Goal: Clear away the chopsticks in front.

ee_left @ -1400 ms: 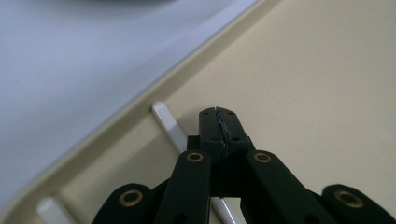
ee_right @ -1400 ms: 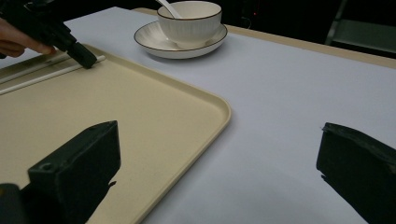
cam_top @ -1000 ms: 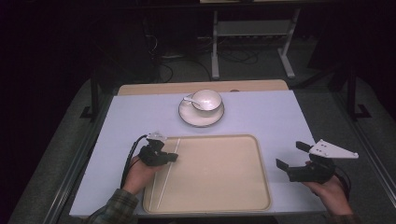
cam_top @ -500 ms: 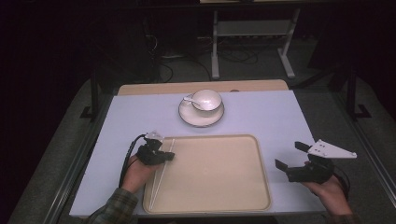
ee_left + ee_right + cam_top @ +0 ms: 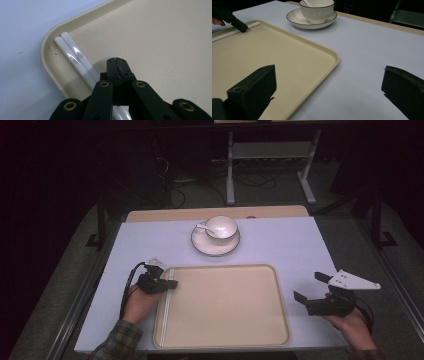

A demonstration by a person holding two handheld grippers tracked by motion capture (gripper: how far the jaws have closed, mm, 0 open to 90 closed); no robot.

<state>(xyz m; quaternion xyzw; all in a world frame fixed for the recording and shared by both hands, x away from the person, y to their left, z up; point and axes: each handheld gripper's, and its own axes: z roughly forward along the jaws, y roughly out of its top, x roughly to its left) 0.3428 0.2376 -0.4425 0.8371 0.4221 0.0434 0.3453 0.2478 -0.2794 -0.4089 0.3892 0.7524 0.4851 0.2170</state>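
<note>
Jaws of the left gripper (image 5: 117, 65) are pressed together just above the white chopsticks (image 5: 75, 58), which lie along the tray's (image 5: 150, 37) left rim; the right gripper (image 5: 320, 292) stands spread beside the tray.

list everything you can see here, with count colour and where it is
tray: 1, beige, near middle of the table
chopsticks: 2, white, side by side along the tray's left edge, inside the rim
bowl: 1, white, on the saucer
spoon: 1, white, resting in the bowl
saucer: 1, white with dark rim, far middle of the table
table cover: 1, pale lilac, over the table
metal stand: 1, grey, on the floor beyond the table
left gripper: 1, black, jaws closed, over the chopsticks at the tray's far left corner
right gripper: 1, black, jaws wide open, right of the tray
</note>
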